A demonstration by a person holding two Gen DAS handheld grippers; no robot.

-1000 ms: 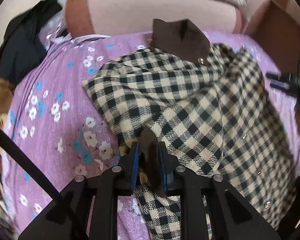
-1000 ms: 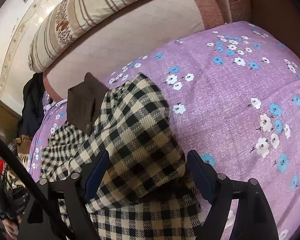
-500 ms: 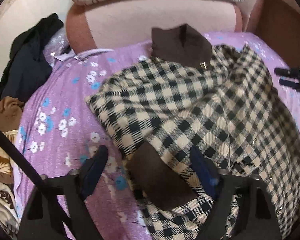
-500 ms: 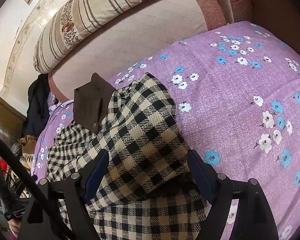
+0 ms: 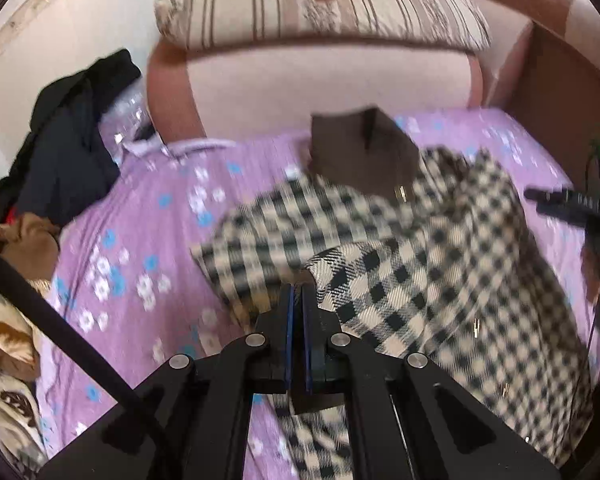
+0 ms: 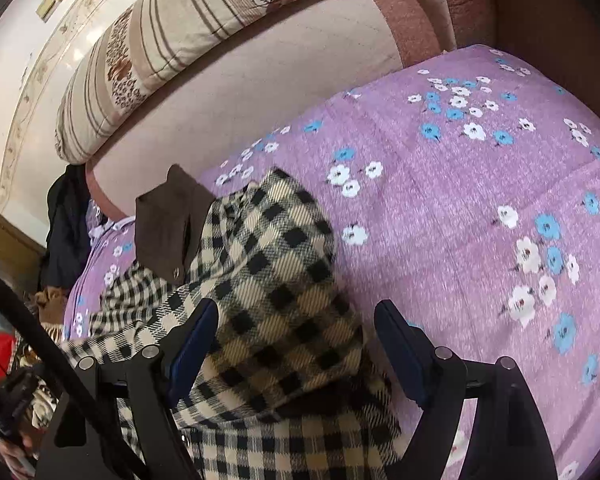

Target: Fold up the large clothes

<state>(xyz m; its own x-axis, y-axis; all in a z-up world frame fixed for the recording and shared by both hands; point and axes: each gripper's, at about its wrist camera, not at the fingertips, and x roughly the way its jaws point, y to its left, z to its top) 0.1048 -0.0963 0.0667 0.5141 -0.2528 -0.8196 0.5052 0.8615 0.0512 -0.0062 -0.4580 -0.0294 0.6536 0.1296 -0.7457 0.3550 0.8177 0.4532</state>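
Note:
A black-and-cream checked coat (image 5: 440, 272) with a brown collar (image 5: 360, 156) lies on the purple flowered bedsheet (image 5: 140, 240). My left gripper (image 5: 296, 300) is at the coat's near left edge. Its jaws are closing to a hairline gap and pinch the end of the folded sleeve, with a brown cuff piece showing beneath them. That bit of fabric looks sharp while the rest is blurred. My right gripper (image 6: 296, 340) stands open astride the coat's (image 6: 276, 264) folded right sleeve, near its collar (image 6: 164, 232). Its right pad is clear of the cloth. It also appears as the right gripper (image 5: 580, 208) at the left wrist view's right edge.
A padded headboard (image 5: 320, 80) with a striped pillow (image 5: 320, 0) on top closes the far side. Dark clothes (image 5: 68, 140) and a brown garment (image 5: 28, 240) are piled off the bed's left. A wooden side panel (image 5: 560, 80) stands at the right. Bare sheet (image 6: 480, 200) spreads right of the coat.
My left gripper let go of the brown cuff, opened wide, then shut again on the sleeve end and rose. The right gripper has stayed open over the other sleeve.

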